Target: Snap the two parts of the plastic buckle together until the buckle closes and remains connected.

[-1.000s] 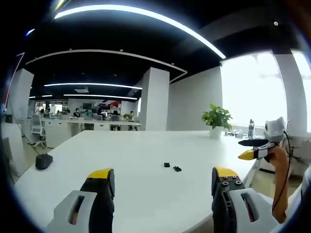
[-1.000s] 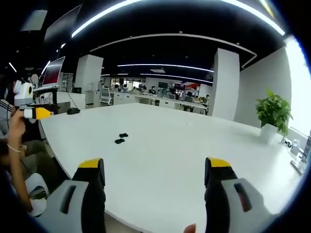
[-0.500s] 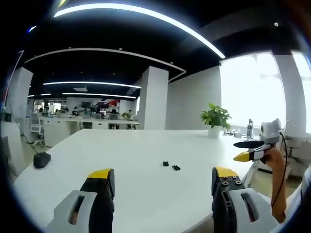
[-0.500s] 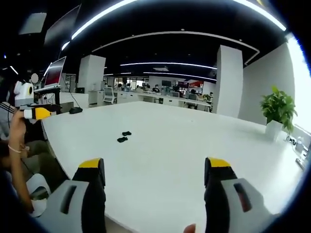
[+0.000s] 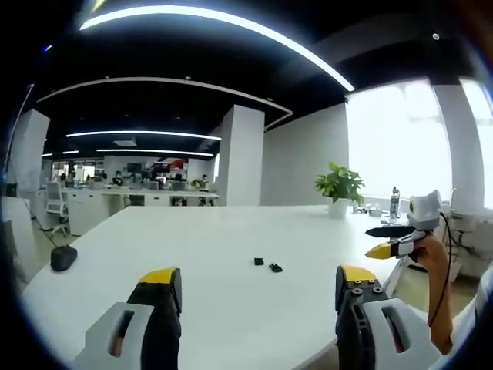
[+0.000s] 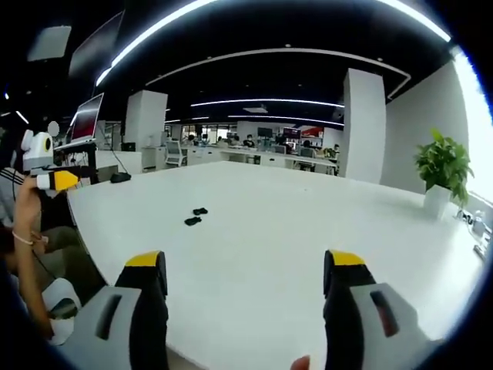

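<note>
My right gripper [image 6: 248, 289] hangs wide open over the white table [image 6: 293, 231]; two buckle parts [image 6: 196, 216] lie apart, left gripper [image 6: 58, 179] far left.

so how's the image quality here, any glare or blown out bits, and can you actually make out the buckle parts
Left gripper view: the window at right is blown out white; the two buckle parts are tiny dark specks on the table, no detail. Right gripper view: overexposed at the right edge, ceiling light strips bend with the fisheye, and the buckle parts are equally small.
</note>
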{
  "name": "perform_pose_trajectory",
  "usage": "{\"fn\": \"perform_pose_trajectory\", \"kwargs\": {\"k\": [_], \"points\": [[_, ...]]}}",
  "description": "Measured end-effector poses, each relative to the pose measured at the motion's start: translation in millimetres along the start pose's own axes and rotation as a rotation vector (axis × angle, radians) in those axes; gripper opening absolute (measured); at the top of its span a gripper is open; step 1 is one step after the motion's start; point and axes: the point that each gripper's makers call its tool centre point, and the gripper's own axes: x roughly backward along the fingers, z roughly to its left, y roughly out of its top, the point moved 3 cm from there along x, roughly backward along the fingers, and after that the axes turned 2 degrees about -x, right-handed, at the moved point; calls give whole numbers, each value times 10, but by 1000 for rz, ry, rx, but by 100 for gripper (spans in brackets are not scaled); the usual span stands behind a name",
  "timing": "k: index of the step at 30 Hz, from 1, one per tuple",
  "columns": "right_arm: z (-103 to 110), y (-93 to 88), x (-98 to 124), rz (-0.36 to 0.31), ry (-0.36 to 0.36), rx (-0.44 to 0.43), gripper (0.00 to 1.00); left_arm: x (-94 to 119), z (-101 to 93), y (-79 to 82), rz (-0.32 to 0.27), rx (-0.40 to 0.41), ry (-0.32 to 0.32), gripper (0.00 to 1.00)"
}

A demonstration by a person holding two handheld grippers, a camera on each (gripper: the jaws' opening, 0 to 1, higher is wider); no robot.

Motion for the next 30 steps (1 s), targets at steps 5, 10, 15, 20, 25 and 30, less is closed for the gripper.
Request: {"fn": "perform_pose_trajectory", "kwargs": {"k": [5, 10, 15, 20, 25, 30], "points": [[32, 3, -27, -3, 14, 0, 84, -15, -85, 43, -2, -17, -12, 83], [123, 16, -86, 0, 35, 15, 84, -49, -177, 67, -4, -31, -44, 83], [215, 14, -157, 11, 56, 25, 84, -91, -189, 32, 15, -33, -56, 83], [282, 18, -211, 13, 72, 32, 84, -108, -184, 1, 30, -33, -55, 83], [343, 1, -281, 29, 84, 43, 84, -138, -174, -23, 34, -27, -60, 83], [420, -15, -352, 43, 101, 51, 84, -155, -149, -51, 42, -21, -62, 83]]}}
